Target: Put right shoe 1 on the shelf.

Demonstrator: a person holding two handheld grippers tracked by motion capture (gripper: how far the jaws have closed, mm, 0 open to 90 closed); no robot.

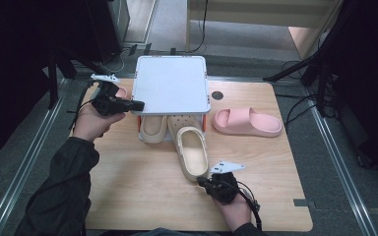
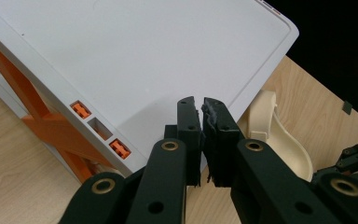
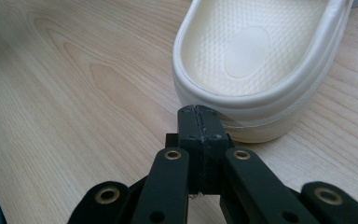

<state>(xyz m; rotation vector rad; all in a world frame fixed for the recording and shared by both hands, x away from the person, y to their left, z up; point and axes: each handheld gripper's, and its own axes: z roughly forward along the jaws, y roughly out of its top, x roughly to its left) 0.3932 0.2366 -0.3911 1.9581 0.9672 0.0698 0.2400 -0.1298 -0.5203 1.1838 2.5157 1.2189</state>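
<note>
Nudging at the heel of the cream clog [image 1: 193, 152] with the right tool [image 1: 203, 181], jaws pressed shut and empty, tips just touching the heel rim. Lying on the desk [image 1: 128, 196], long axis pointing away toward the white shoe rack [image 1: 171, 83]. Left tool [image 1: 139, 104] nearly shut, empty, over the rack's top.

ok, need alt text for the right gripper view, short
The right gripper, its two black jaws shut together with nothing between them, sits at the heel of a cream clog; whether the tips touch it is unclear. The clog lies sole down on a light wooden table, its textured footbed facing up.
</note>
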